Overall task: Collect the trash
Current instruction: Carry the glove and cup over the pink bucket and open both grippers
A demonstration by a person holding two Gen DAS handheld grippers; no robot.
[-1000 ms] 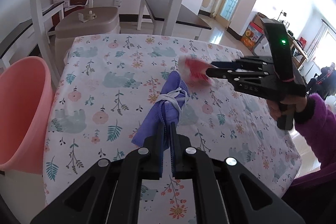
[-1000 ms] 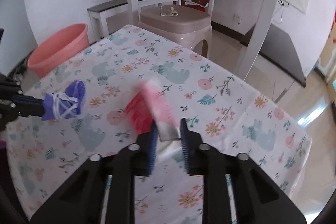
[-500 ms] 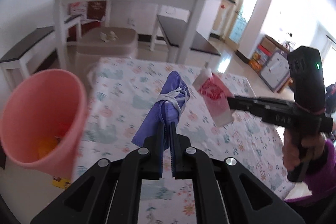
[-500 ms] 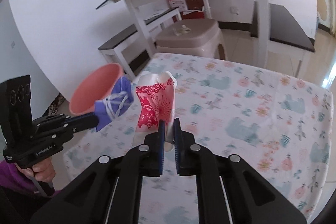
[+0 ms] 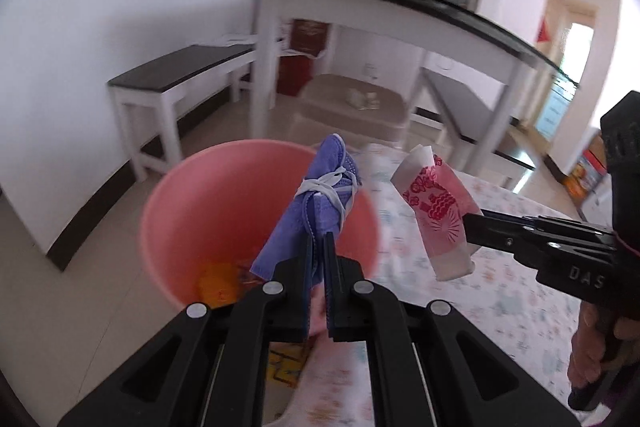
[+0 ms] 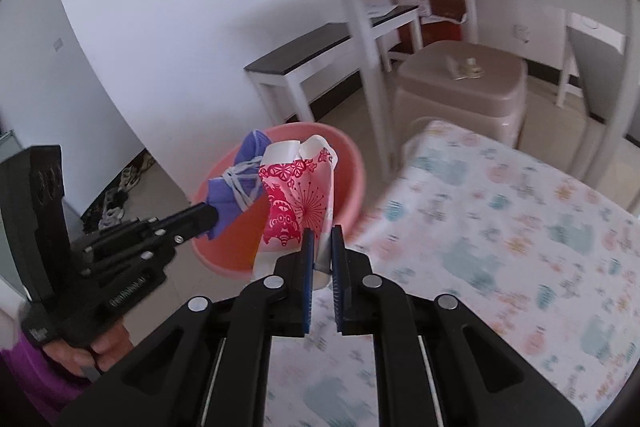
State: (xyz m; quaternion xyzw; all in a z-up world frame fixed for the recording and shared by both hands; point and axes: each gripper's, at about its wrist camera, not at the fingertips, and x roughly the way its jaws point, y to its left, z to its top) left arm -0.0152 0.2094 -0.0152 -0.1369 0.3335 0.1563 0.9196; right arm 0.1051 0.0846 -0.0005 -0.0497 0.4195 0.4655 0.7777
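A table [image 6: 500,227] draped in a white cloth printed with pale teal animals and pink flowers fills the right of the right wrist view, and just beyond its near-left corner a round salmon-pink bucket [image 5: 192,211] stands on the tiled floor, with something orange [image 5: 218,281] lying at its bottom. Farther back, a white-legged table with a dark glass top [image 5: 400,3] stands over a beige plastic stool [image 6: 464,83] and a dark-topped bench [image 5: 180,71] beside the white wall. The right gripper [image 6: 320,247] has its jaws pressed narrow on the lower edge of a crumpled paper cup [image 6: 298,203], white with a red cut-paper pattern and a flattened, folded rim; the cup is held up in the air near the bucket's right rim, at the table corner. The left gripper [image 5: 317,247] is clamped tight on a purple-blue cloth bundle [image 5: 316,203], rolled into a soft wad and bound crosswise with a thin white band, its free end pointing up. That bundle is held over the bucket's open mouth, just left of the cup. A hand in a purple sleeve [image 6: 24,367] grips the left tool's handle.
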